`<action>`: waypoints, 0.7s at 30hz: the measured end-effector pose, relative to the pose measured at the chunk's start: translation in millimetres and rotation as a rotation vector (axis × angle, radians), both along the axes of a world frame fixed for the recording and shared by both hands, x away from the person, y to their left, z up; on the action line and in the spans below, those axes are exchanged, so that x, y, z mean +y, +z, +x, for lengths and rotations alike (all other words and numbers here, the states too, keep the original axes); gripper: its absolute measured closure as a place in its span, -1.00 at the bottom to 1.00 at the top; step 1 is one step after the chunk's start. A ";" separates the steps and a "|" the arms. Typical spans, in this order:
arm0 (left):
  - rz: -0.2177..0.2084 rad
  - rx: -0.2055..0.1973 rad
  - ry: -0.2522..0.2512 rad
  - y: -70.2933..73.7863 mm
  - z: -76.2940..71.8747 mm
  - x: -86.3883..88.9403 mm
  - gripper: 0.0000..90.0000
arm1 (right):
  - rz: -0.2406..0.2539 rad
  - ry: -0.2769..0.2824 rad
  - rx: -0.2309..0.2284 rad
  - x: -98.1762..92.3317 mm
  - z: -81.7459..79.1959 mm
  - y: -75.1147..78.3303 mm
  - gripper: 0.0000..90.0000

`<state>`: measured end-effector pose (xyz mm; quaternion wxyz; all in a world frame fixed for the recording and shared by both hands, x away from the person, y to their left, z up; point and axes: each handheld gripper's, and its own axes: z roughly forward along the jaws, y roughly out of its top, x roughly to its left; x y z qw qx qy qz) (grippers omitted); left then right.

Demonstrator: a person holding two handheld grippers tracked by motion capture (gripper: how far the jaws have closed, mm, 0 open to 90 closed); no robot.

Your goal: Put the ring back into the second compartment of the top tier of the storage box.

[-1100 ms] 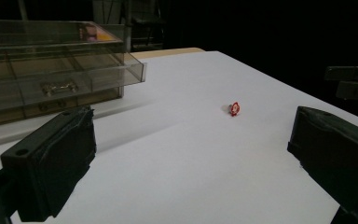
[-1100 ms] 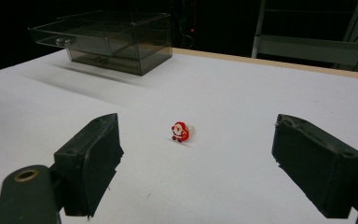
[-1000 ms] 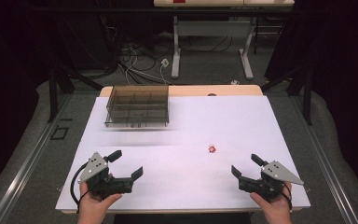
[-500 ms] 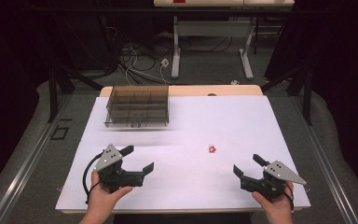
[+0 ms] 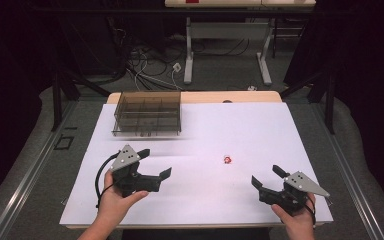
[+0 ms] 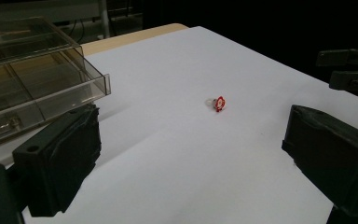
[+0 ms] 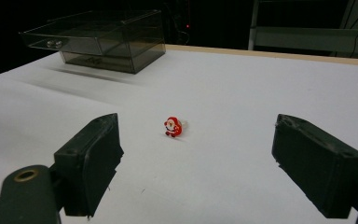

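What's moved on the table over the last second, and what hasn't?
The left gripper has moved forward and inward toward the table's middle, jaws open and empty. The right gripper has stayed near the front edge, open as well. The small red Santa ring and the clear compartment box lie where they were; nothing was picked up or let go.

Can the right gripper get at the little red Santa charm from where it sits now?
Probably yes. The right gripper is open, and only bare white table lies between it and the Santa charm.
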<state>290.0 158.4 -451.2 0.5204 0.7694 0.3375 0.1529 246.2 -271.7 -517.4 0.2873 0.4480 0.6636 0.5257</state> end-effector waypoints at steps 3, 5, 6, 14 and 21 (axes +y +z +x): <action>0.008 0.006 -0.006 3.2 4.0 -3.4 -0.91 | 0.001 0.001 0.001 0.6 -0.2 0.0 -0.67; 0.009 0.009 -0.008 4.2 5.2 -4.8 -0.90 | -0.002 0.004 0.000 0.6 0.0 0.0 -0.67; 0.015 0.008 -0.010 6.0 7.6 -7.4 -0.90 | 0.002 0.001 0.005 0.8 -0.3 0.0 -0.67; 0.039 0.009 -0.025 10.9 16.1 -18.4 -0.87 | 0.005 -0.002 -0.011 0.4 1.4 -1.4 -0.67; 0.038 0.023 -0.040 13.4 24.3 -28.7 -0.82 | -0.003 0.004 0.004 -0.2 1.1 -1.2 -0.67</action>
